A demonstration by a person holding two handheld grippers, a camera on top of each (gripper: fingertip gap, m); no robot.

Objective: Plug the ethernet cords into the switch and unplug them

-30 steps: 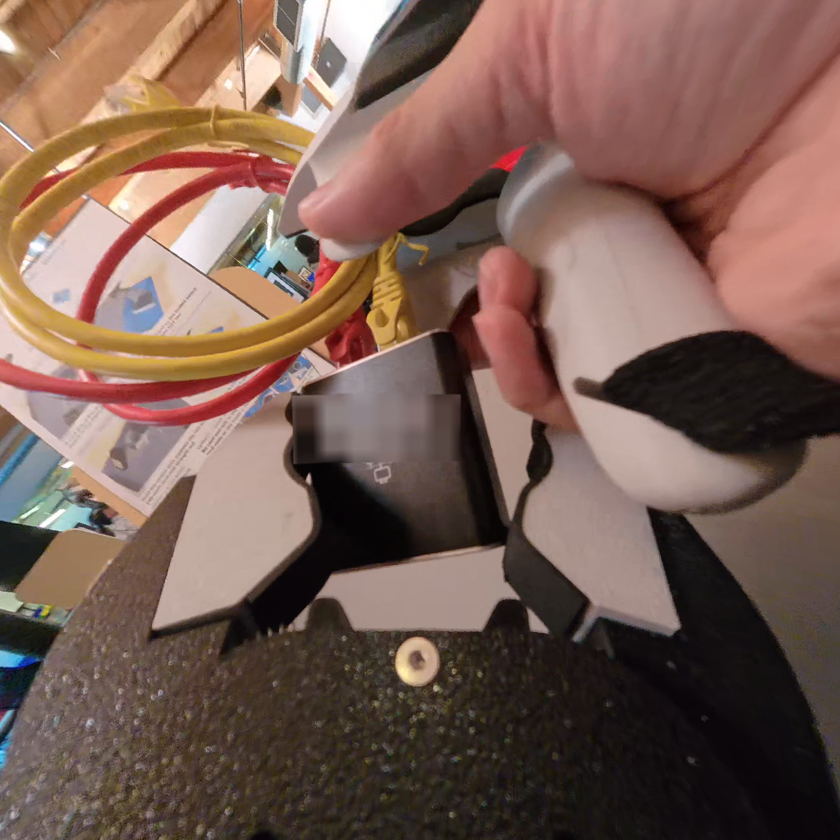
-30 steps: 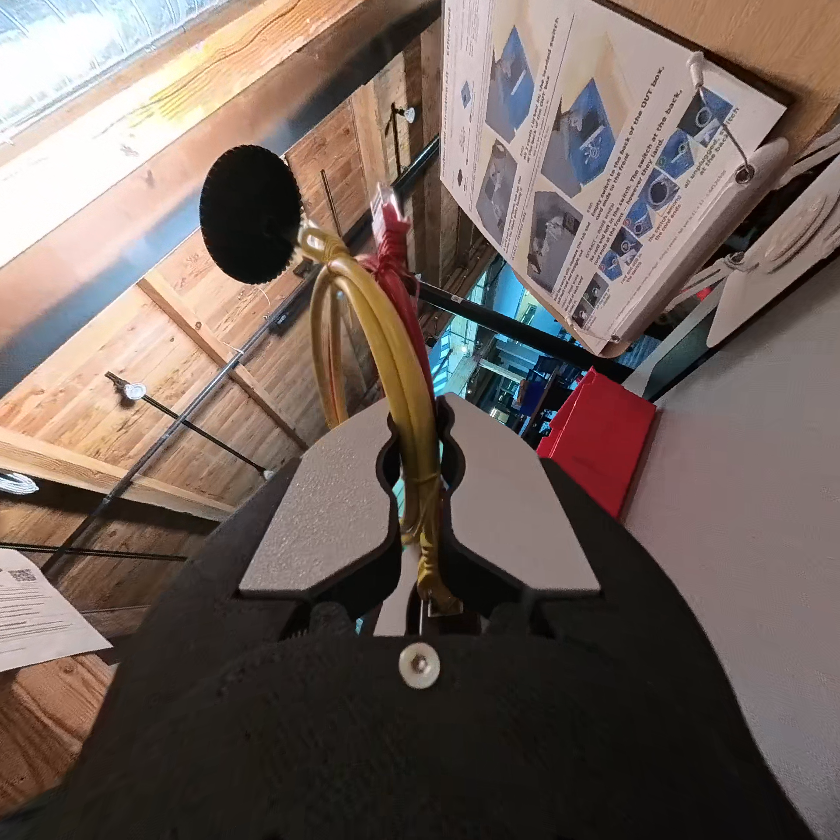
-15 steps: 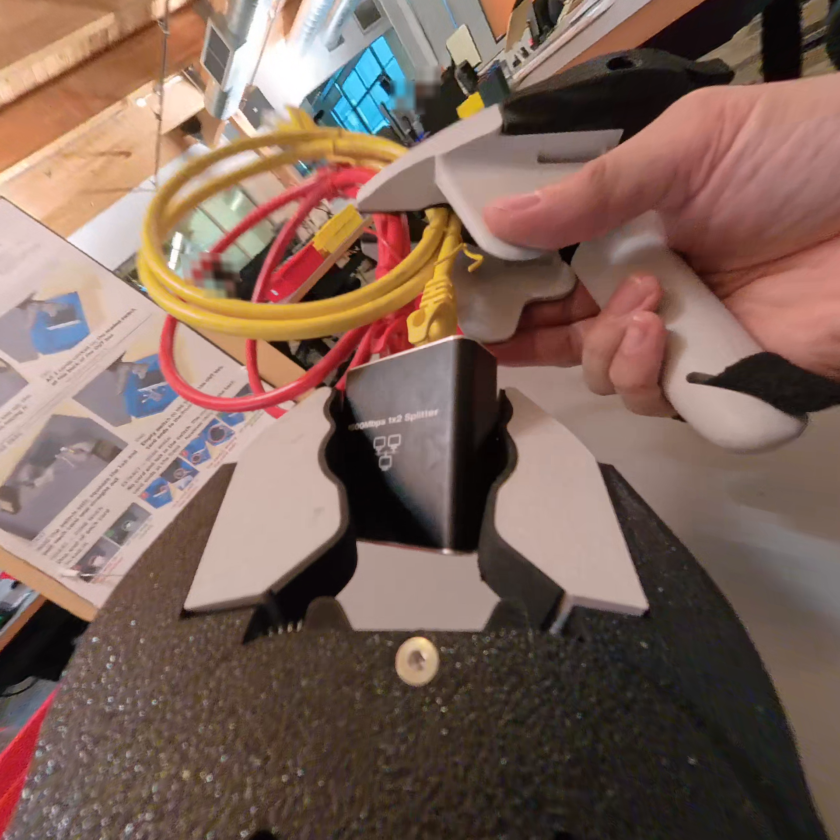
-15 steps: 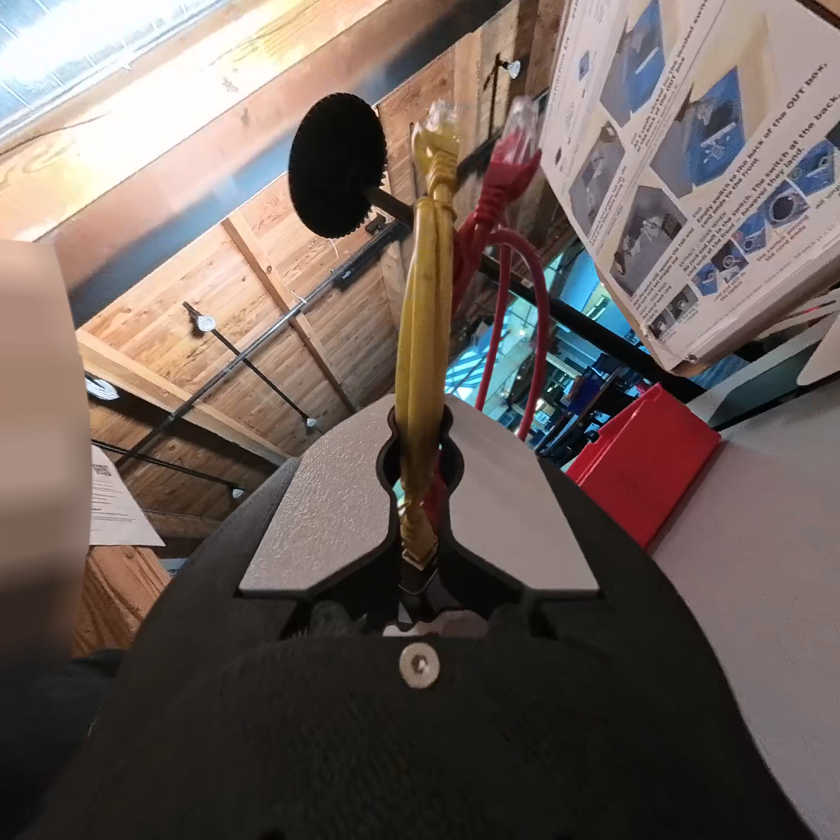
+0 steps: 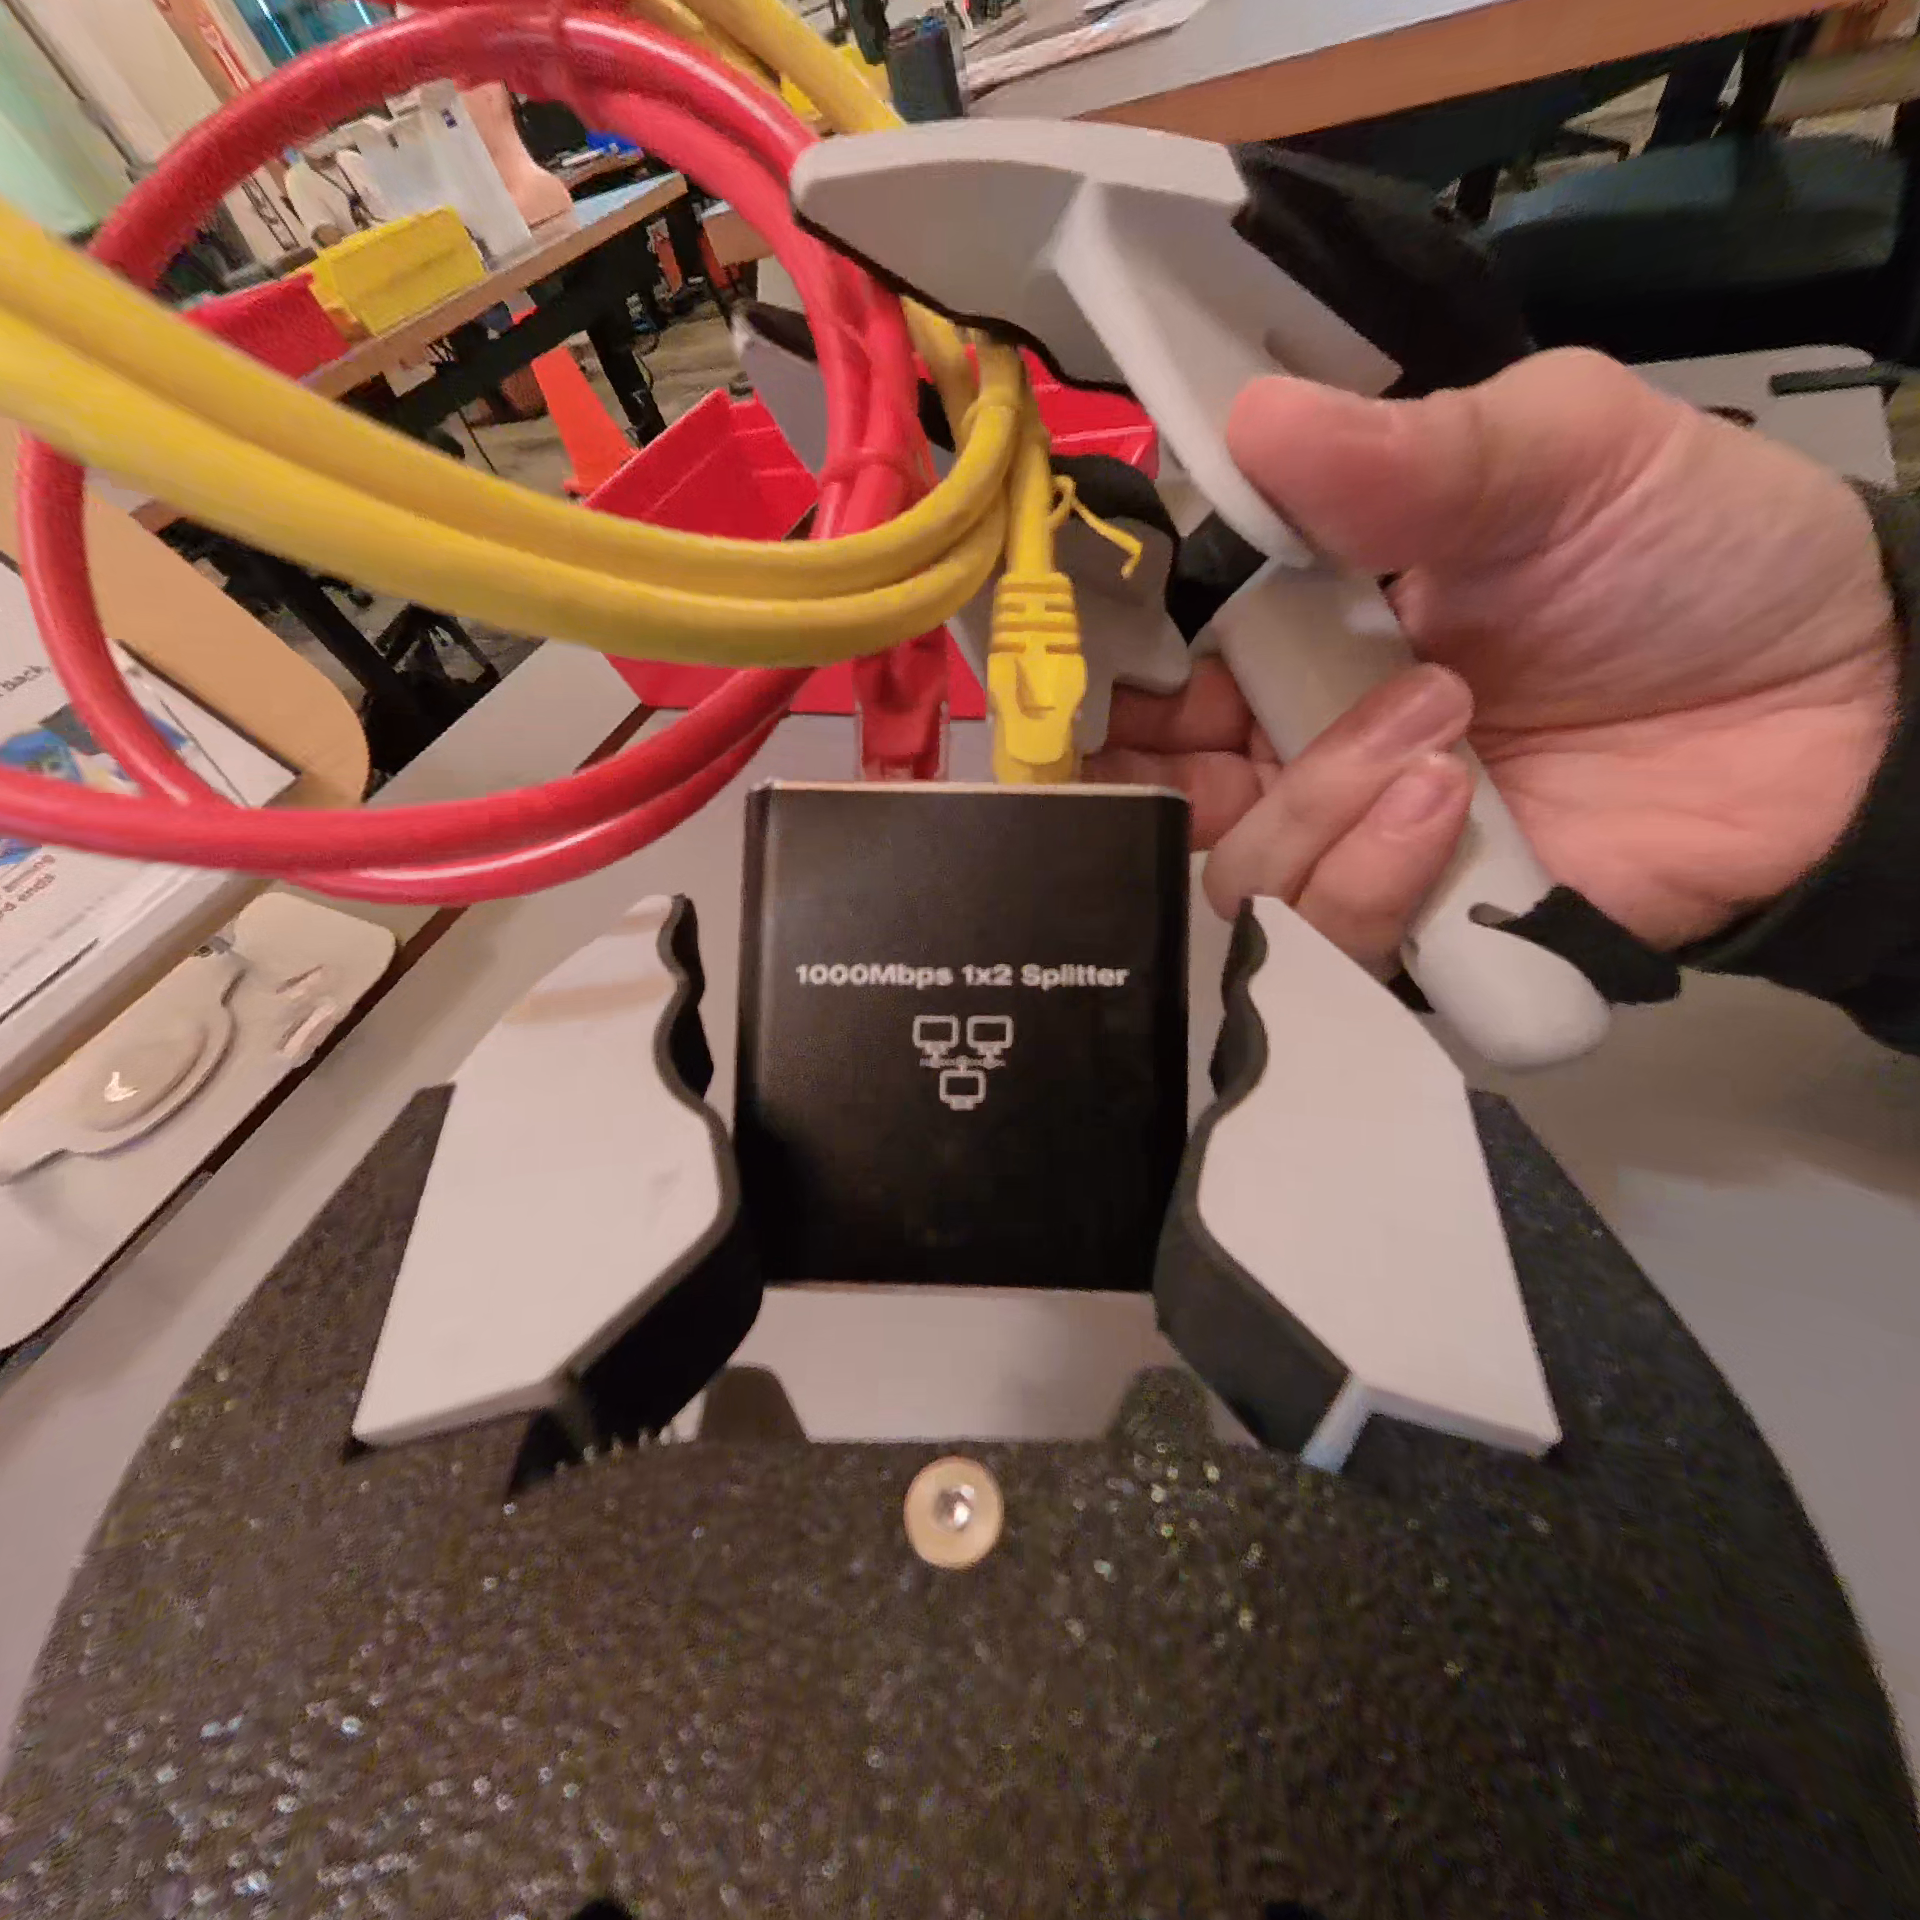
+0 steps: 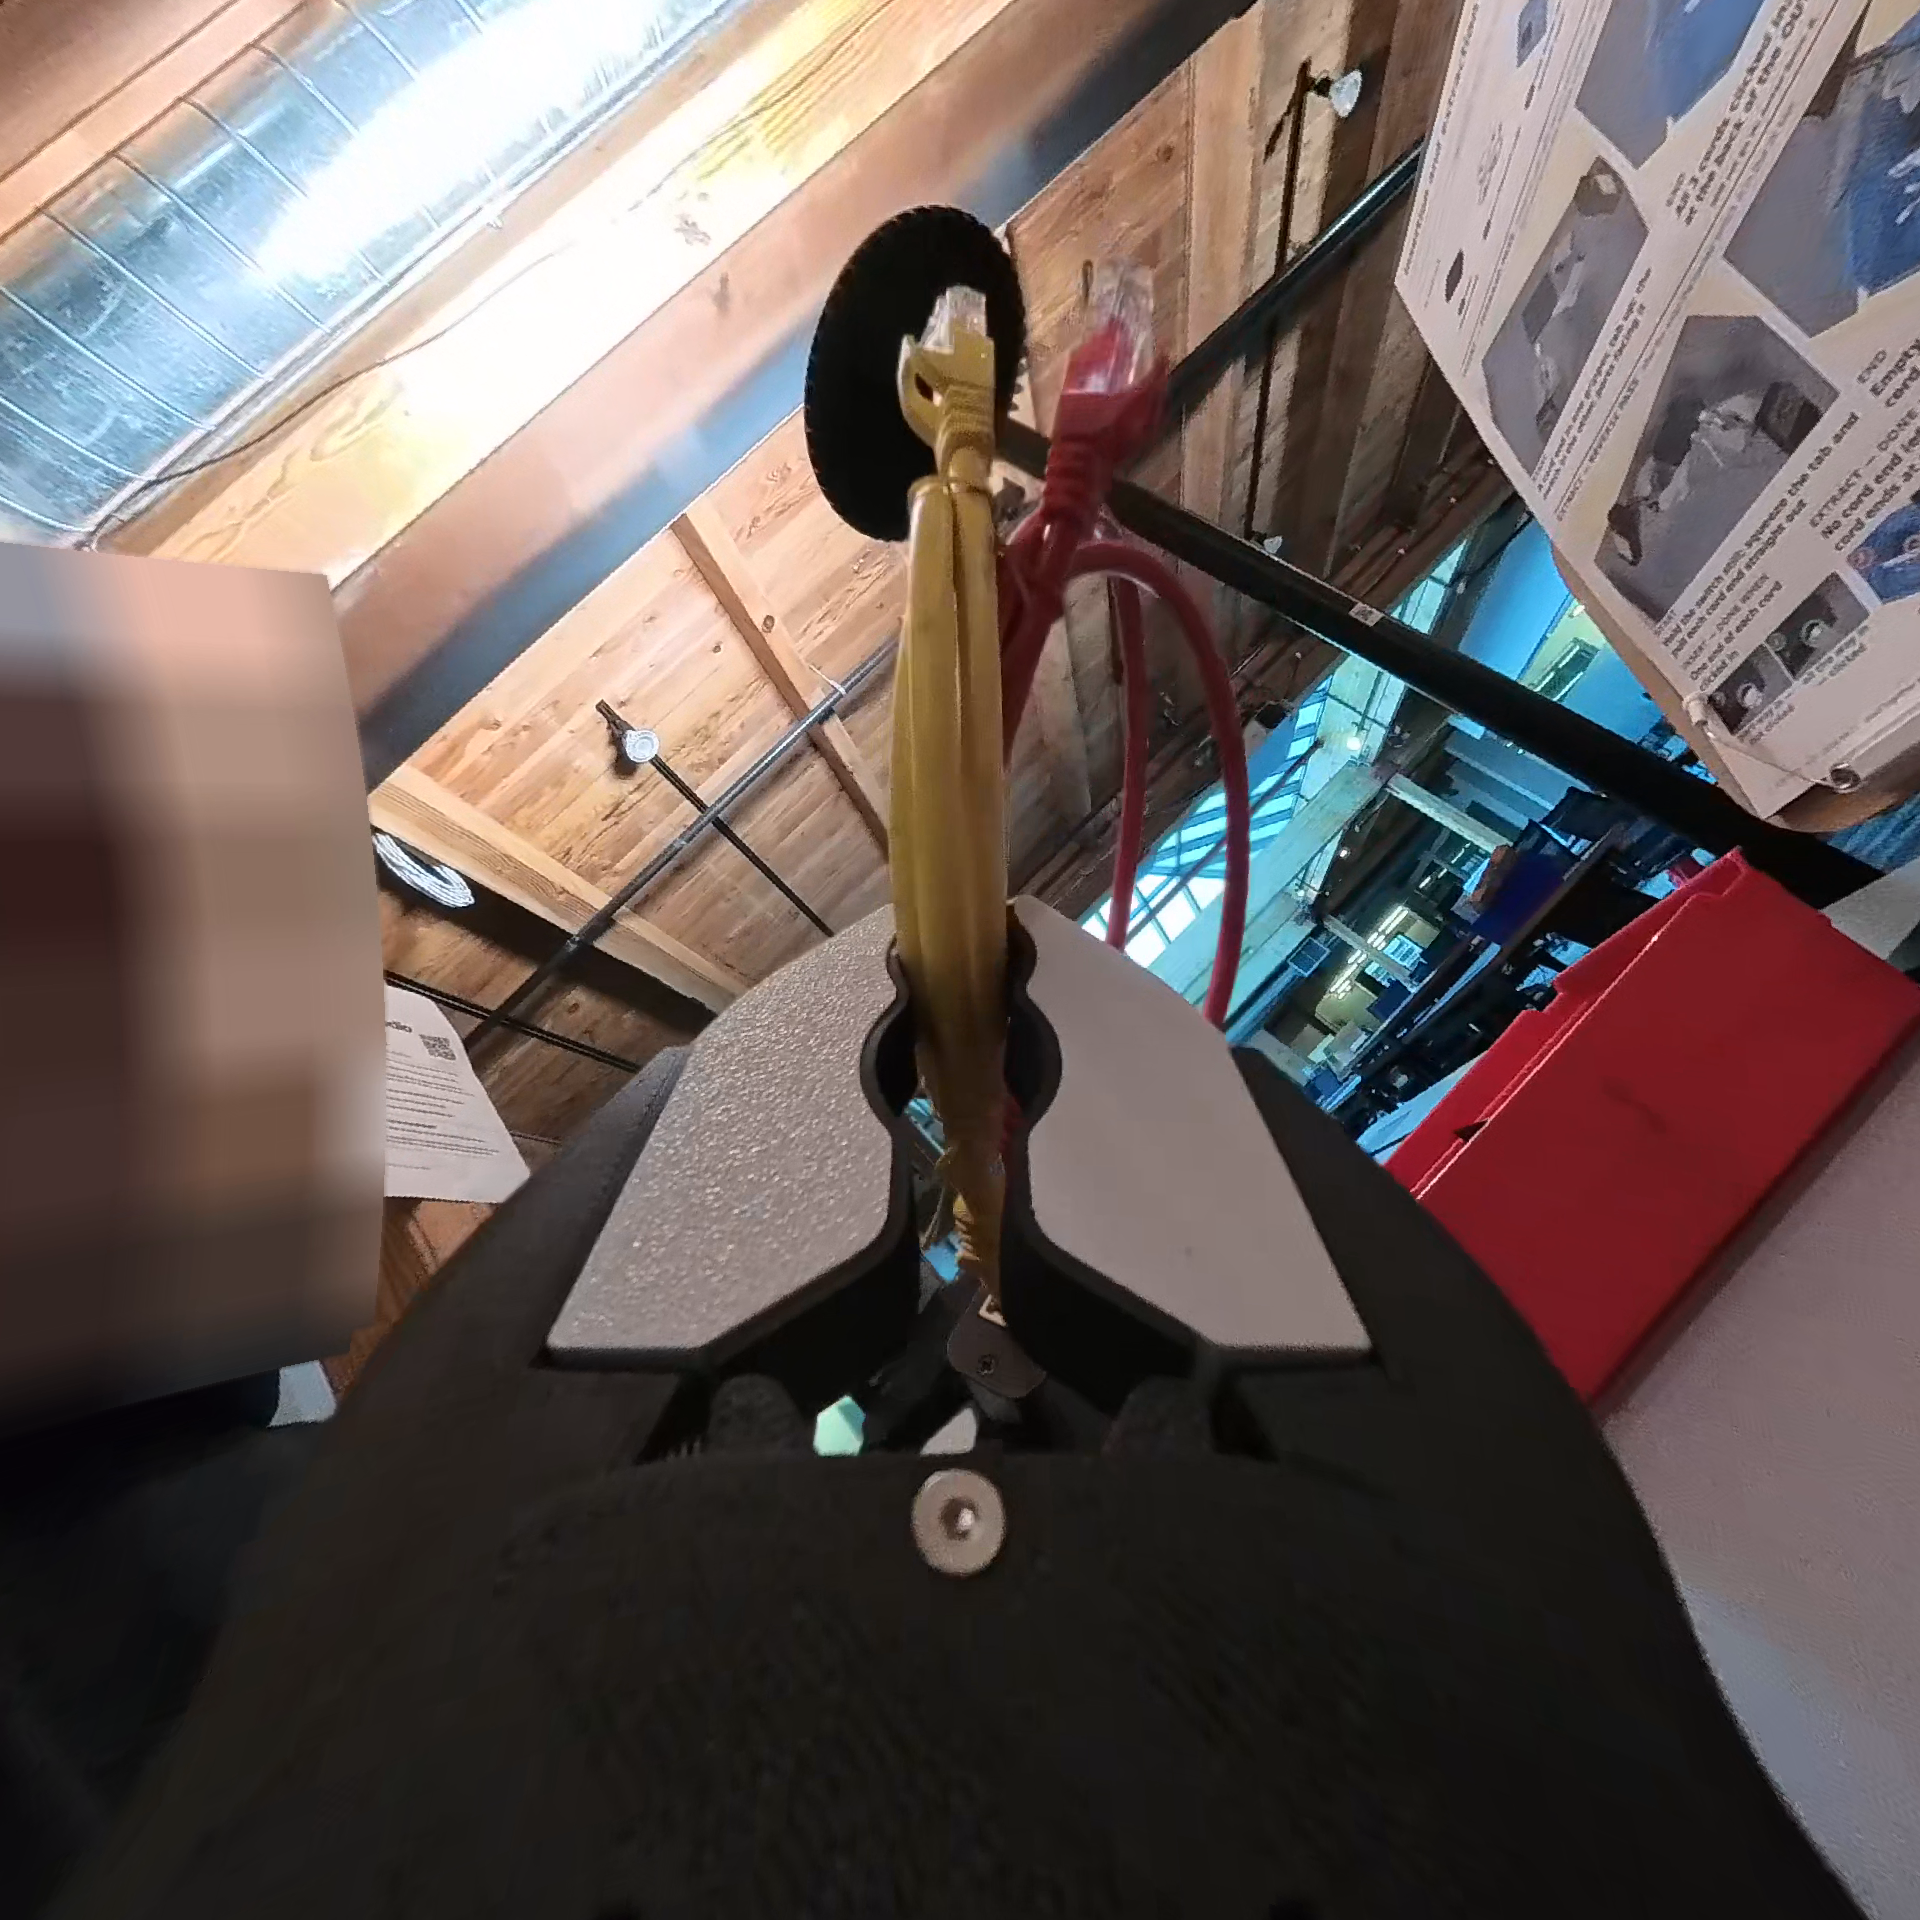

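My left gripper (image 5: 958, 920) is shut on a black switch box (image 5: 961, 1101), held by its two sides. A yellow plug (image 5: 1029, 691) and a red plug (image 5: 902, 707) sit at the switch's far edge, seemingly in its ports. The yellow cord (image 5: 416, 520) and red cord (image 5: 343, 842) loop out to the left. The right gripper (image 5: 1039, 343), held by a hand (image 5: 1579, 644), is closed on the bundled cords just above the switch. In the right wrist view my right gripper (image 6: 956, 935) is shut on the yellow cord (image 6: 948, 748). The red cord (image 6: 1184, 748) hangs beside it. Two free plugs, yellow (image 6: 956, 348) and red (image 6: 1112, 353), point away.
A red bin (image 5: 727, 488) stands behind the switch and also shows in the right wrist view (image 6: 1662, 1101). An instruction sheet on a stand (image 5: 62, 831) is at the left. The grey table (image 5: 1683, 1195) lies below. A black disc (image 6: 873, 436) hangs behind the free plugs. My right fingertips sit around 9 centimeters from my left ones.
Both grippers have turned and the left one now holds the switch level, top face toward its camera. The cord loops have swung nearer and left. Both grips are unchanged.
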